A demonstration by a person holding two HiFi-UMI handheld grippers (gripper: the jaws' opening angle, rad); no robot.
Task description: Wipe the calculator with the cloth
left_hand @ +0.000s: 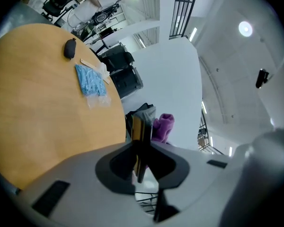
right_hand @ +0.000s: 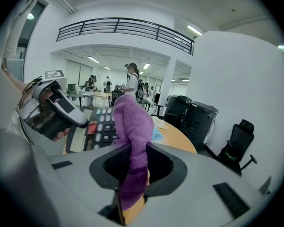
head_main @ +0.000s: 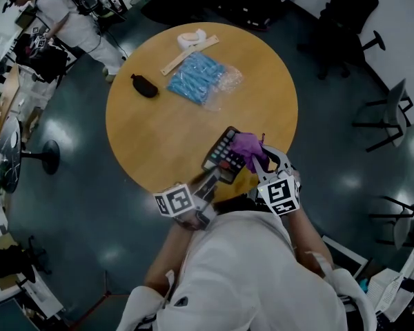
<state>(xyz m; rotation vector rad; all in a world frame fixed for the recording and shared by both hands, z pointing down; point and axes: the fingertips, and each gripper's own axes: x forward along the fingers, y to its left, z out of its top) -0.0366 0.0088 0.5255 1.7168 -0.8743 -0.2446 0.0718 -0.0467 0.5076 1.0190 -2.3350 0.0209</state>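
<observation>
The purple cloth is being pinched between the jaws of the right gripper. A thick fold is bulging out ahead of the tips and a tail is hanging down behind them. Just beyond that fold, ahead and a little to this gripper's left, the key face of the calculator is being turned toward it. In the right gripper view the fold is overlapping the right-hand columns of keys. In the head view it is lying over the calculator's far right corner, seemingly touching, though actual pressure cannot be confirmed.

The left gripper is being closed on the calculator's near end. The body is running straight out from those jaws and is being seen edge-on, with the cloth showing just past its far end, to the right. The calculator is being held up off the table, over the near rim.

The long axis is thus being pointed away from the left gripper, and it is being met from the side by the right gripper, at the far end. The stroke is judged to be needed along that axis, drawn back toward the left jaws, with the keyed face being kept square to the cloth.
</observation>
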